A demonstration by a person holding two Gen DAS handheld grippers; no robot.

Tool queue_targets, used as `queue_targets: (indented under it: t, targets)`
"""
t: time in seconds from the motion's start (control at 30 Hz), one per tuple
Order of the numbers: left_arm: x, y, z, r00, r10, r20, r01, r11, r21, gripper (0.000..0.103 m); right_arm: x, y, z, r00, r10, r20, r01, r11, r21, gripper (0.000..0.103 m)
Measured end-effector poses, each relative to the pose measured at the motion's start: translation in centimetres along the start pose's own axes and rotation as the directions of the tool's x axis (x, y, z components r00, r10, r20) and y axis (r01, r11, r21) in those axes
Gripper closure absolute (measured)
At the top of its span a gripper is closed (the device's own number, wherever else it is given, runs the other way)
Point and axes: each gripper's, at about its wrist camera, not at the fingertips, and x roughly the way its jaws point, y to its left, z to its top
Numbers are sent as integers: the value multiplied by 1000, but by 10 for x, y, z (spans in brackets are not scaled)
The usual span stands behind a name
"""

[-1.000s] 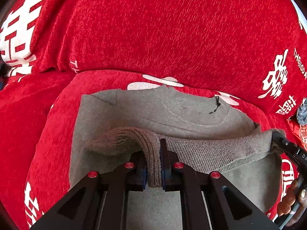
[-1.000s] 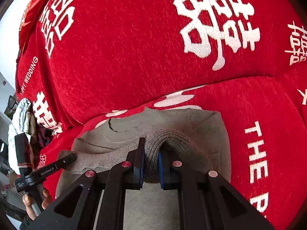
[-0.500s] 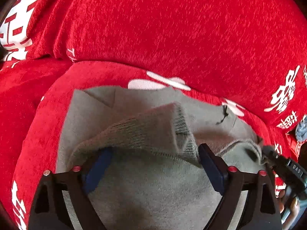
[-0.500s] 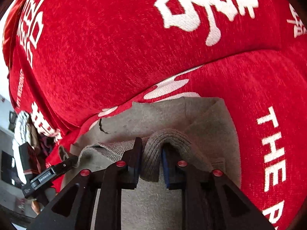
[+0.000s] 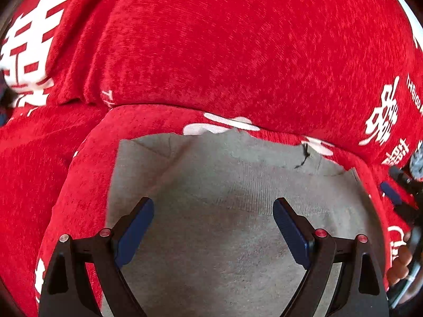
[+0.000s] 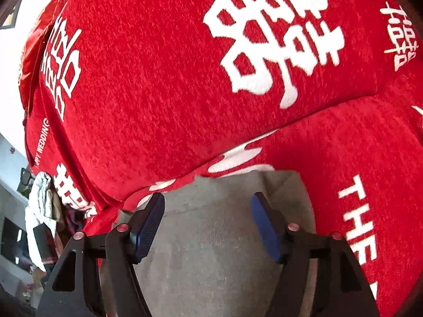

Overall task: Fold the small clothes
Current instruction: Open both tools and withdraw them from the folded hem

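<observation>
So the grey knit top is lying flat on the red sofa cover now, up near the crease where the seat meets the back cushion. My left tongs are spread wide and hang over the middle of it with nothing between the pads. My right tongs have just been opening too; they stand apart over the cloth and grip nothing as far as I can tell.

Progress-wise, I'd say one fold is down: the ribbed hem looks laid up over the body, and the collar with its little black tag is showing at the far edge. There's a folded-in corner at the far left, which reads like a sleeve already tucked.

What's left is probably another fold to get it compact, plus smoothing. The near part of the top is hidden under my tongs, so I can't say how tidy that end is.
</observation>
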Motion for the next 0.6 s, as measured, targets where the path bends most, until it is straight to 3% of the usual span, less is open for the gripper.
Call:
queue_targets:
  t: [0.13, 0.27, 0.33, 0.4, 0.5, 0.6]
  targets:
    - [13, -18, 3, 1000, -5, -24, 7, 999, 50, 11, 15, 12, -5, 996, -37, -77, 28, 992, -120, 31]
    - [37, -28, 9, 995, 87, -47, -81, 990, 113, 11, 46, 16, -13, 979, -108, -174, 71, 976, -207, 31]
    - [48, -19, 12, 992, 106, -71, -99, 990, 96, 11, 58, 8, -14, 968, -178, -177, 135, 963, -232, 32]
    - [53, -7, 14, 995, 73, -75, -69, 996, 61, 11, 63, -5, -14, 960, -227, -162, 187, 955, -228, 33]
    - [53, -4, 13, 997, 56, -47, -53, 997, 51, 11, 62, -21, -15, 958, -254, -135, 227, 956, -188, 32]
    - [55, -10, 13, 995, 93, -45, -89, 993, 79, 11, 60, -24, -15, 963, -241, -123, 217, 960, -178, 32]
